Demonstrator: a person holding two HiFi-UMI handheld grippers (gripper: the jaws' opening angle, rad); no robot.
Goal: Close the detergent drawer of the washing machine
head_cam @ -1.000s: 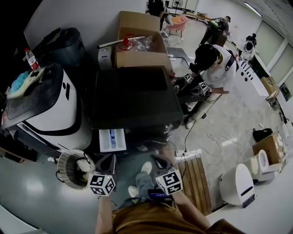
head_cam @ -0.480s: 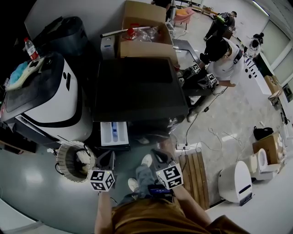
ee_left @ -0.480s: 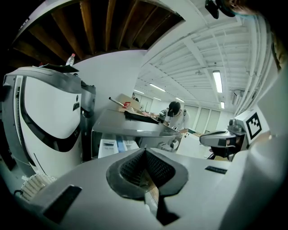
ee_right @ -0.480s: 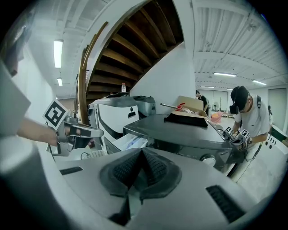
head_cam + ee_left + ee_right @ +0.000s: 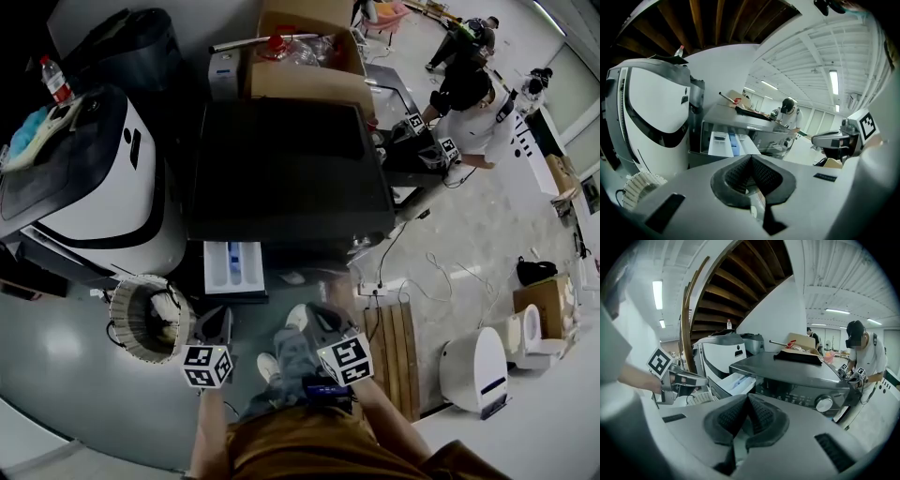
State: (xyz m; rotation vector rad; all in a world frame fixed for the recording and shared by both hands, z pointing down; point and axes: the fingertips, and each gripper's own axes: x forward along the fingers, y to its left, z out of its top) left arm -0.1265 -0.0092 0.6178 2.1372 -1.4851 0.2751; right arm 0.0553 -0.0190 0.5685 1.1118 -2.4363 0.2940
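Observation:
The dark washing machine [image 5: 281,169] stands in the middle of the head view. Its white detergent drawer [image 5: 232,267] with a blue insert sticks out of the front at the upper left. My left gripper [image 5: 218,322] hangs shut and empty a short way in front of the drawer, apart from it. My right gripper [image 5: 321,317] is shut and empty too, further right, before the machine's front. In the left gripper view the drawer [image 5: 725,143] lies ahead beyond the shut left gripper [image 5: 750,158]. The right gripper view shows the drawer [image 5: 738,380] left of the control panel knob [image 5: 824,404].
A white rounded machine [image 5: 103,187] stands left of the washer, with a wicker basket [image 5: 145,319] on the floor below it. A cardboard box [image 5: 309,56] sits behind. A person [image 5: 478,103] works at the right. A wooden pallet [image 5: 394,347], cables and a white appliance [image 5: 473,370] lie to the right.
The head view has drifted, so the washer and drawer sit a little higher in the picture. Both grippers stay shut in about the same place. The drawer is still pulled out.

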